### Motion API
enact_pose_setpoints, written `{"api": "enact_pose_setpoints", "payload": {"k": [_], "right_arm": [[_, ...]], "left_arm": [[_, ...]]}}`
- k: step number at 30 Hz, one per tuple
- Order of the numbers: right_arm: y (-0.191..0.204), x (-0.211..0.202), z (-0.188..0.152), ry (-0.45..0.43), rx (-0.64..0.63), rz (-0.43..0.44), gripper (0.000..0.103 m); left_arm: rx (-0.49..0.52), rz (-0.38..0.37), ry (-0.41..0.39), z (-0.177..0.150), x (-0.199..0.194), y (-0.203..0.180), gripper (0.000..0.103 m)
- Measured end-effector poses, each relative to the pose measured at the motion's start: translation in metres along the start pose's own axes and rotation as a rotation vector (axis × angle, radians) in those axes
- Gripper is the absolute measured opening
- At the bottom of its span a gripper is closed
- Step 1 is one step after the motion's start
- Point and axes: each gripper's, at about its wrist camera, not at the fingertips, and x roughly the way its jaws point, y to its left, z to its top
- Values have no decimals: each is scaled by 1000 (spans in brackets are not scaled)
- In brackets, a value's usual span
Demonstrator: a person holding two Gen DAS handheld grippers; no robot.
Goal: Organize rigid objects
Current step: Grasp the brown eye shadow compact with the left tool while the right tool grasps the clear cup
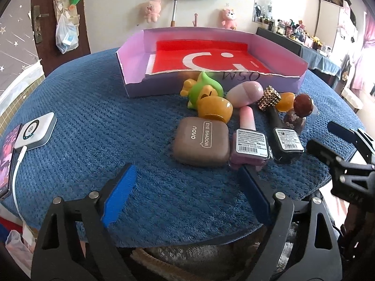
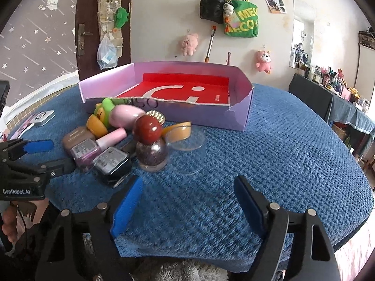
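A cluster of small things lies on the blue mat in front of a shallow lilac box (image 1: pixel 131 70) (image 2: pixel 211 117) with a red floor. It includes a brown eye shadow case (image 1: pixel 201 144) (image 2: pixel 75 138), a pink nail polish bottle (image 1: pixel 248 145) (image 2: pixel 93 149), a black nail polish bottle (image 1: pixel 284 140) (image 2: pixel 112 164), a green toy (image 1: pixel 204 89), a pink egg shape (image 1: pixel 245 92) and a round bottle with a red-brown ball cap (image 1: pixel 302 107) (image 2: pixel 150 145). My left gripper (image 1: pixel 185 175) (image 2: pixel 54 155) is open just short of the eye shadow case. My right gripper (image 2: pixel 188 185) (image 1: pixel 328 138) is open over bare mat, right of the ball-cap bottle. Neither holds anything.
A white power bank (image 1: pixel 35 131) with a cable and a phone (image 1: pixel 7 159) lie at the mat's left edge. The round table drops off close in front and to the right. A dark shelf (image 2: pixel 328 98) crowded with small items stands at the far right wall.
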Motion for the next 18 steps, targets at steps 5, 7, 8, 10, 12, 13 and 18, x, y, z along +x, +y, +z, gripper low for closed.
{"api": "enact_pose_setpoints", "payload": {"k": [5, 7, 8, 10, 12, 13, 18], "right_arm": [[-2, 6, 10, -5, -7, -18, 78], [-1, 8, 13, -9, -16, -25, 77], [-1, 9, 15, -13, -20, -29, 77], [-2, 10, 18, -17, -25, -30, 77], [-2, 12, 21, -20, -28, -29, 77], [-2, 13, 22, -20, -28, -28, 77], [-6, 16, 27, -25, -14, 4, 74]], "left_arm": [[4, 10, -2, 2, 2, 2, 87], [-6, 15, 0, 3, 4, 6, 85], [-12, 15, 1, 5, 5, 8, 84], [-19, 11, 4, 8, 8, 10, 84], [-11, 16, 0, 11, 11, 8, 84], [-6, 21, -1, 12, 12, 7, 83], [-1, 17, -4, 18, 20, 5, 82]]}}
